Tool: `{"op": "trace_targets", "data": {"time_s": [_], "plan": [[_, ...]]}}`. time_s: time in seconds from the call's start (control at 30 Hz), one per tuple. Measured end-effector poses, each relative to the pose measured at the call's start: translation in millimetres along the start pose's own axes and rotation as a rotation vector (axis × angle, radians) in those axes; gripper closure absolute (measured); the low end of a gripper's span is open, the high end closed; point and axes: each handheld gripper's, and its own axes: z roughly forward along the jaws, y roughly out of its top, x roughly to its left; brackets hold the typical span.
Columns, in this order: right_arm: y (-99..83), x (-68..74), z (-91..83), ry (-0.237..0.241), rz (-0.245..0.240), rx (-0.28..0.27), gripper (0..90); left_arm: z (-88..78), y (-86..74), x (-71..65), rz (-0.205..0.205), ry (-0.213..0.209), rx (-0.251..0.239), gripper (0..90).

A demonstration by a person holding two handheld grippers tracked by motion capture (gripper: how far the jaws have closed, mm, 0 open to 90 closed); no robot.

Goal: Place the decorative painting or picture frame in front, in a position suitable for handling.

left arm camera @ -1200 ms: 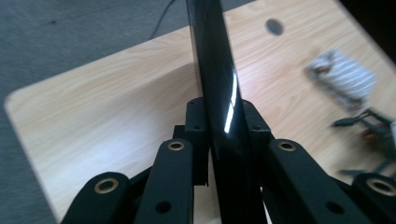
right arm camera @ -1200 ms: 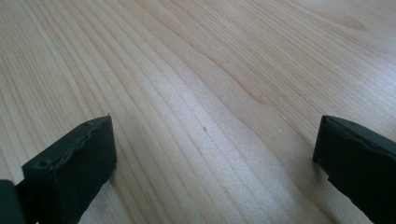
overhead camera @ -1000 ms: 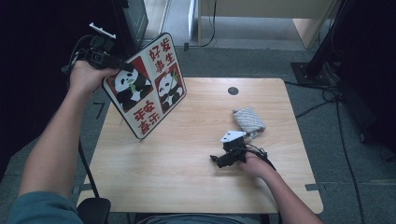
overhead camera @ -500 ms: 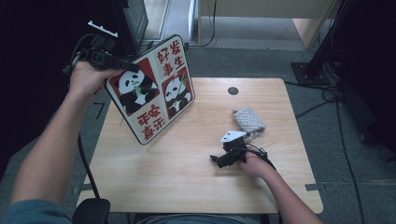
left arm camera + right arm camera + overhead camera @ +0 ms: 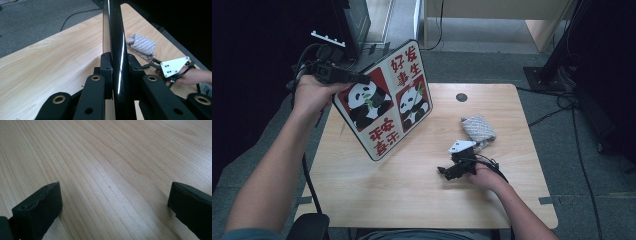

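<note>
A square board (image 5: 384, 102) with panda pictures and red characters hangs tilted over the left part of the wooden table (image 5: 412, 190). My left gripper (image 5: 361, 79) is shut on its upper left edge. In the left gripper view the board's glossy black edge (image 5: 116, 42) runs straight up between the two pads (image 5: 106, 71), which press on both faces. My right gripper (image 5: 445, 172) rests low on the table at the right, its jaws wide open over bare wood (image 5: 115, 202). A folded grey knitted cloth (image 5: 478, 128) lies just behind it.
A dark round hole (image 5: 461, 97) sits near the table's far edge. Cables (image 5: 579, 145) trail over the carpet at the right. A black box (image 5: 351, 20) stands on the floor behind the table's left corner. The other hand's white plate (image 5: 173, 67) shows beside the cloth (image 5: 142, 45).
My left hand has carried the panda board to the right and slightly up, further over the table. The right hand and the cloth have stayed put.
</note>
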Motion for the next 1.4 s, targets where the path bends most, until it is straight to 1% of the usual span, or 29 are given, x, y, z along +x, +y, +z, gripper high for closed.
{"op": "trace_targets", "data": {"time_s": [0.07, 0.1, 0.17, 0.2, 0.3, 0.37, 0.4, 0.47, 0.57, 0.6, 0.77, 0.87, 1.07, 1.1, 1.2, 1.3, 1.4], "plan": [[0.0, 0.0, 0.0, 0.0, 0.001, 0.0, 0.0, 4.1, -1.3, -4.3, -0.002, -0.011, 0.008, 79.8], [0.0, 0.0, 0.0, 0.0, 0.001, 0.0, 0.0, 4.1, -1.3, -4.3, -0.002, -0.011, 0.008, 79.8], [-0.1, -0.2, 0.0, 0.0, -0.002, -0.001, 0.0, 7.2, -1.4, -8.6, 0.003, -0.009, 0.02, 79.9], [-0.1, -0.1, -0.1, 0.001, -0.001, 0.0, 0.0, 8.7, -1.5, -11.8, 0.013, -0.005, 0.027, 79.8], [-0.1, -0.1, -0.1, 0.001, 0.0, 0.0, 0.0, 11.2, -1.8, -16.9, 0.025, -0.002, 0.032, 79.8], [-0.3, 0.1, -0.4, 0.001, 0.001, 0.001, 0.0, 12.0, -2.4, -17.5, 0.023, -0.005, 0.035, 79.7], [-1.2, 0.3, -1.3, 0.002, 0.001, 0.002, 0.0, 12.9, -4.1, -17.6, 0.013, -0.009, 0.034, 79.6], [-1.7, 0.0, -1.7, 0.005, -0.003, 0.0, 0.0, 13.7, -5.7, -18.3, 0.008, -0.012, 0.035, 79.7], [-3.4, -0.2, -3.4, 0.008, -0.007, 0.001, 0.0, 15.6, -8.1, -22.1, 0.017, -0.014, 0.045, 79.5], [-3.6, -0.3, -3.6, 0.009, -0.008, 0.001, 0.0, 17.4, -9.5, -23.6, 0.022, -0.024, 0.054, 79.4], [-3.9, 0.0, -3.8, 0.007, -0.009, 0.0, 0.0, 21.2, -14.5, -27.5, 0.026, -0.029, 0.056, 79.4], [-4.5, 0.5, -4.6, 0.008, -0.005, 0.002, 0.0, 22.6, -16.5, -31.7, 0.037, -0.039, 0.05, 79.2], [-4.5, 0.5, -4.6, 0.008, -0.005, 0.002, 0.0, 26.9, -15.2, -40.1, 0.038, -0.054, 0.053, 79.1], [-4.5, 0.5, -4.6, 0.008, -0.005, 0.002, 0.0, 28.5, -14.9, -42.9, 0.043, -0.054, 0.058, 79.0], [-4.6, 0.6, -4.7, 0.008, -0.005, 0.001, 0.0, 31.3, -15.3, -47.9, 0.053, -0.064, 0.055, 78.7], [-4.9, 0.7, -5.0, 0.007, -0.005, 0.002, 0.0, 33.6, -18.3, -49.5, 0.043, -0.074, 0.045, 78.3], [-5.0, 0.7, -5.0, 0.007, -0.006, 0.002, 0.0, 36.3, -22.5, -48.1, 0.011, -0.085, 0.031, 78.1]]}}
